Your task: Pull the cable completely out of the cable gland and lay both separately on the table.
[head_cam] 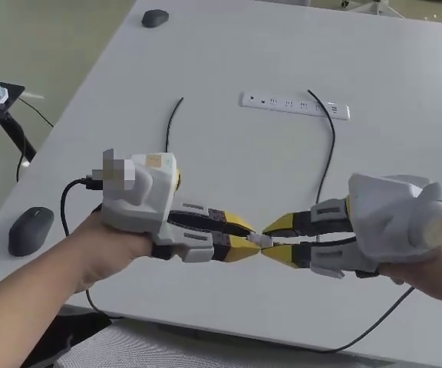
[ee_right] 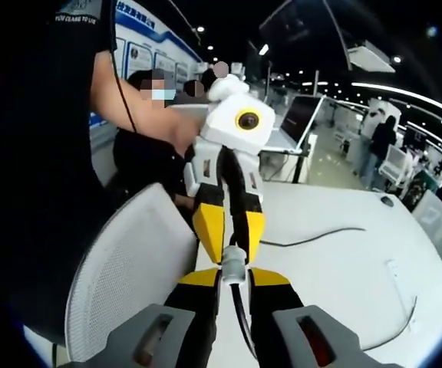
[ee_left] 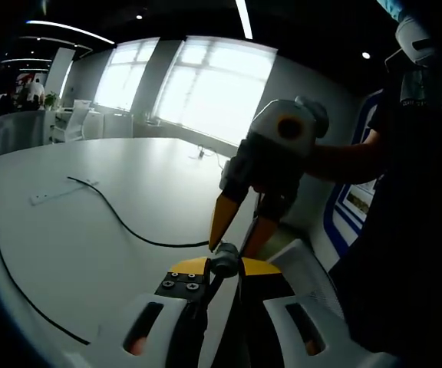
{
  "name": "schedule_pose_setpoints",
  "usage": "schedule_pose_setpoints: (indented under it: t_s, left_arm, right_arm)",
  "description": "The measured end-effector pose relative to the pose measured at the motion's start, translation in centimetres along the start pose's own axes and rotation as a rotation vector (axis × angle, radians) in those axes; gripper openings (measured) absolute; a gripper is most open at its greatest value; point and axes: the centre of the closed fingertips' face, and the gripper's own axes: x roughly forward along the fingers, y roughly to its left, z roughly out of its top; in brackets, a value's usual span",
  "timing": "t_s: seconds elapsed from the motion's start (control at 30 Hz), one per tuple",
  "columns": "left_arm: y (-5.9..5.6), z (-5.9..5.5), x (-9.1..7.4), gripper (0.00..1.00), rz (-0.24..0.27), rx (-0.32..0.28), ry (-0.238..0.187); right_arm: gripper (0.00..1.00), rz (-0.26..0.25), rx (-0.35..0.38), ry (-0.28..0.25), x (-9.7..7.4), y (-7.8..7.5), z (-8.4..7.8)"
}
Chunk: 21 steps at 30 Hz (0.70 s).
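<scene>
Left gripper [head_cam: 253, 242] and right gripper [head_cam: 273, 241] pinch the cable gland [head_cam: 263, 240]; a slipping pull could drop it off the table [head_cam: 206, 176].

Cable gland [ee_right: 233, 265] between tips of right tool [ee_right: 234, 277].

on the table [head_cam: 229, 165], power strip [head_cam: 295, 105] behind left gripper [head_cam: 253, 238] and right gripper [head_cam: 272, 238]; mouse [head_cam: 30, 230] at left.

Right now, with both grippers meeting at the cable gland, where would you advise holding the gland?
Probably across the short round body of the cable gland, coming from the side of the left gripper: the black cable trails out toward the right gripper, so that end is best left free.
</scene>
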Motion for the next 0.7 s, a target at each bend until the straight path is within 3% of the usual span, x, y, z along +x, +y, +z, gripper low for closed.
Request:
schedule_pose_setpoints:
  t_s: [0.1,0.17,0.27,0.37,0.4,0.47,0.57,0.67,0.7]
  left_arm:
    - [0.0,0.0,0.0,0.14,0.000,0.013,-0.001]
    - [-0.1,-0.2,-0.1,0.14,0.006,0.034,0.002]
    - [-0.2,-0.3,-0.1,0.15,0.010,0.056,0.001]
    - [-0.4,-0.4,-0.1,0.15,0.006,0.086,0.007]
    - [-0.4,-0.4,-0.1,0.15,0.005,0.093,0.007]
    - [-0.4,-0.2,-0.1,0.14,0.006,0.107,0.005]
    - [-0.4,-0.2,-0.1,0.14,0.005,0.122,0.007]
    - [-0.5,-0.2,0.0,0.14,0.003,0.133,0.013]
    - [-0.6,-0.2,0.1,0.14,0.002,0.135,0.014]
  right_arm:
    - [0.13,0.019,0.120,-0.038,-0.4,0.0,0.2]
    - [0.19,0.049,0.195,-0.049,-0.7,0.2,0.2]
    - [0.23,0.118,0.364,-0.061,-1.1,0.4,-0.1]
    - [0.25,0.224,0.604,-0.169,-1.7,-0.2,0.9]
    - [0.25,0.238,0.649,-0.177,-1.7,-0.5,0.9]
    - [0.25,0.253,0.691,-0.196,-1.6,-1.1,0.8]
    - [0.24,0.349,0.773,-0.164,-1.4,-0.5,0.6]
    - [0.23,0.418,0.795,-0.118,-0.9,0.4,0.2]
    - [0.22,0.410,0.783,-0.111,-0.6,0.3,0.0]
